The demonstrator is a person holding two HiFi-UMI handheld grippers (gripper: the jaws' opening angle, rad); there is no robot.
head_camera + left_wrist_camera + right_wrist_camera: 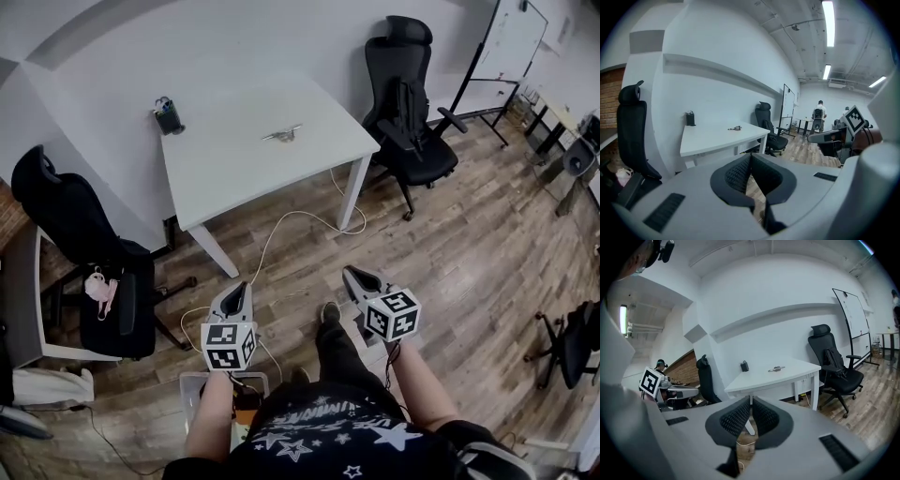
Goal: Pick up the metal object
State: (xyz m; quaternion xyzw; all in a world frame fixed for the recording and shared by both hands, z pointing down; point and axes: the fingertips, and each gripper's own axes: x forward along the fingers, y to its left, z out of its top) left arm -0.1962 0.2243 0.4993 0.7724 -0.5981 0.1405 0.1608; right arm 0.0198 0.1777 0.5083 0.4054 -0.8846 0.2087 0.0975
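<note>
The metal object (281, 135) is small and silvery and lies near the middle of the white table (234, 173), far ahead of me. It also shows in the left gripper view as the metal object (735, 128) and in the right gripper view as the metal object (776, 368). My left gripper (239, 289) and right gripper (354, 275) hang side by side over the wooden floor, well short of the table. Both point toward it. The left gripper (750, 157) is shut with nothing between its pads. So is the right gripper (751, 400).
A small dark container (168, 116) stands at the table's back left. One black office chair (410, 98) is right of the table and another chair (89, 258) is at its left. A white cable (281, 225) runs over the floor. A whiteboard (506, 47) stands far right.
</note>
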